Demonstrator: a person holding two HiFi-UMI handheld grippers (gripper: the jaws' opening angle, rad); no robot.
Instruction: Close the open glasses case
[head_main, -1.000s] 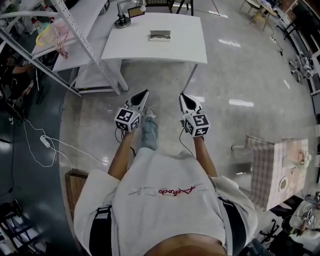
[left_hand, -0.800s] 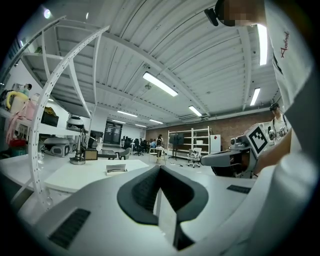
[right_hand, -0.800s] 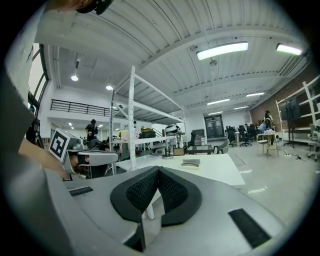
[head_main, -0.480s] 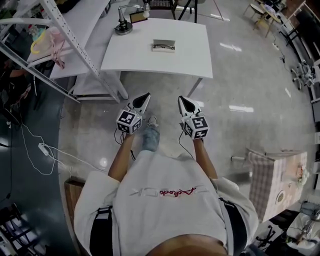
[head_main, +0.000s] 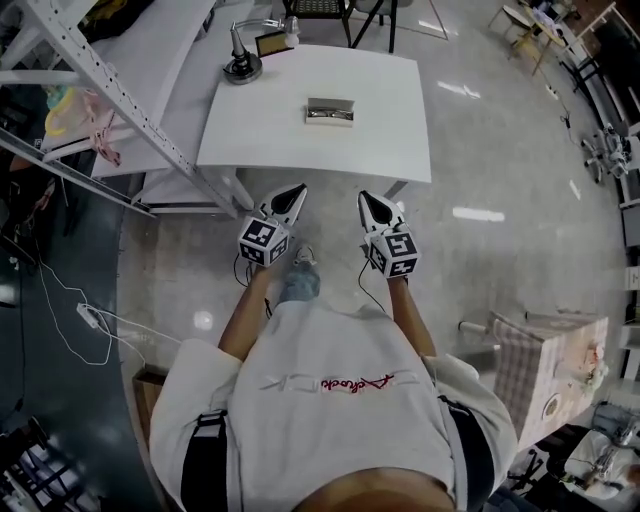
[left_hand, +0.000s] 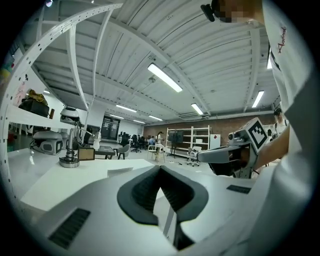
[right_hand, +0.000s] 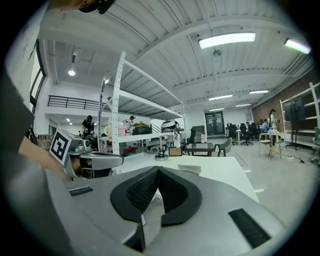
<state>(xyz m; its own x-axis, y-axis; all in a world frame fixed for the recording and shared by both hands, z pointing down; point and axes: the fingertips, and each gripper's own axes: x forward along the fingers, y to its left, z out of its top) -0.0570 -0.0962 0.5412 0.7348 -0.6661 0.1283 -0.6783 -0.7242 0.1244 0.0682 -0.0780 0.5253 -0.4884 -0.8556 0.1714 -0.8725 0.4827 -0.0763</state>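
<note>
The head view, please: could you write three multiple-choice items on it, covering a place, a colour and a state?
1. Where is the glasses case? A on the table; B on the floor; C in a gripper.
2. What colour is the table? A black; B white; C green.
3. How are the left gripper's jaws? A wide apart; B on the case; C together, empty.
Answers: 1 A, it lies mid-table; 2 B, its top is plain white; 3 C, the jaws meet with nothing between.

We count one glasses case (head_main: 330, 111), one tabletop (head_main: 392, 140) and one lamp (head_main: 243, 68), plus two tongs: left tongs (head_main: 296, 191) and right tongs (head_main: 365, 197).
</note>
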